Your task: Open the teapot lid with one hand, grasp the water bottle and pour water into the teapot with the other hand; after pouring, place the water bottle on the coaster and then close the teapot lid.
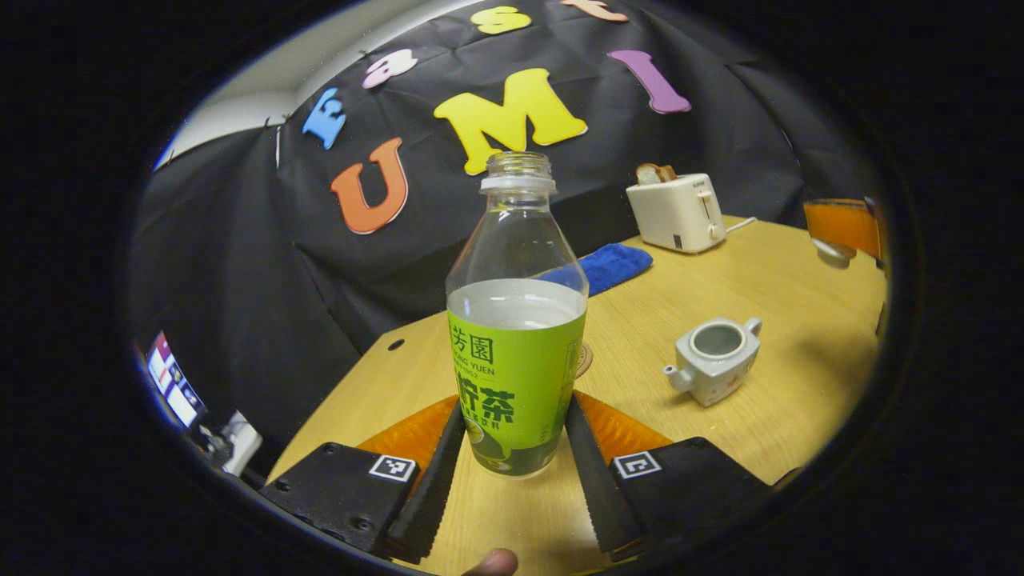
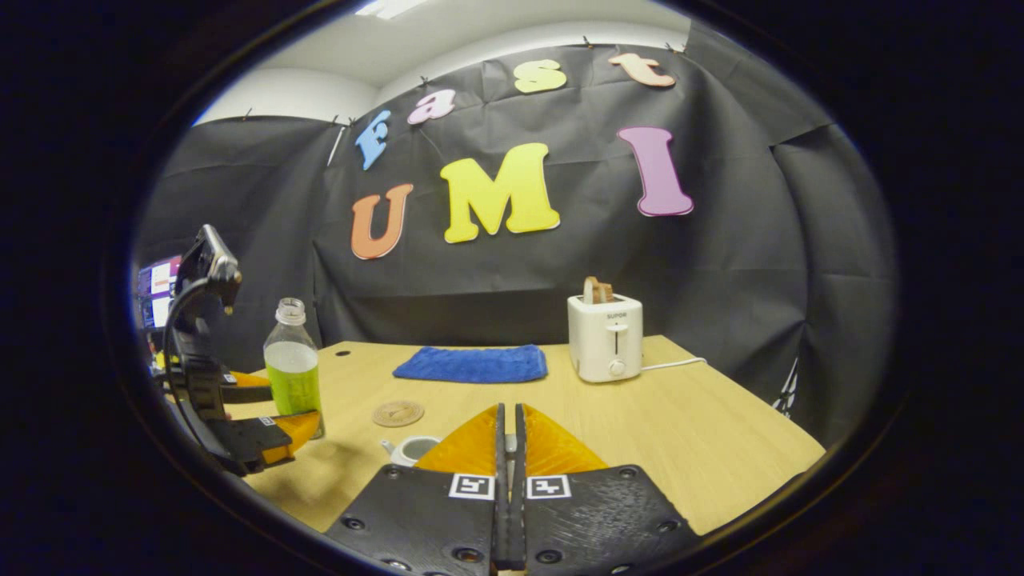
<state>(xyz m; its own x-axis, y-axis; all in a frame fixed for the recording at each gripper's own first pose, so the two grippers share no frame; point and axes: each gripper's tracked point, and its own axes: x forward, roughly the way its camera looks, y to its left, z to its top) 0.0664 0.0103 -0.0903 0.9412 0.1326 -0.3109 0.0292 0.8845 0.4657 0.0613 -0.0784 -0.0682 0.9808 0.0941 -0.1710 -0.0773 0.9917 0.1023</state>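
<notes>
Presently, item by item, placed against the water bottle.

Left gripper [image 1: 512,448]: fingers [image 1: 436,464] apart, one on each side of the water bottle [image 1: 516,360] at its lower label; whether they press on it cannot be told. Seen also in the right gripper view, beside the bottle at its base.

Water bottle: upright on the worktop [image 1: 768,400], uncapped, clear plastic with a green label, liquid up to the top of the label.

Coaster [image 2: 398,413]: round, flat on the worktop just to the right of the bottle in the right gripper view, apart from it.

Teapot [image 1: 714,359]: white, squarish, without its lid, mouth open; stands to the right of the bottle in the left gripper view, well apart, spout turned toward the bottle's side.

Right gripper [image 2: 509,448]: fingers [image 2: 500,480] together with only a thin slit between; nothing visible held. Teapot rim shows just left of the fingers.

Blue cloth [image 2: 472,363]: folded, beyond the bottle toward the wall.

Toaster [image 2: 605,336]: white, bread standing in its slot, to the right of the cloth, farthest from the bottle.
</notes>
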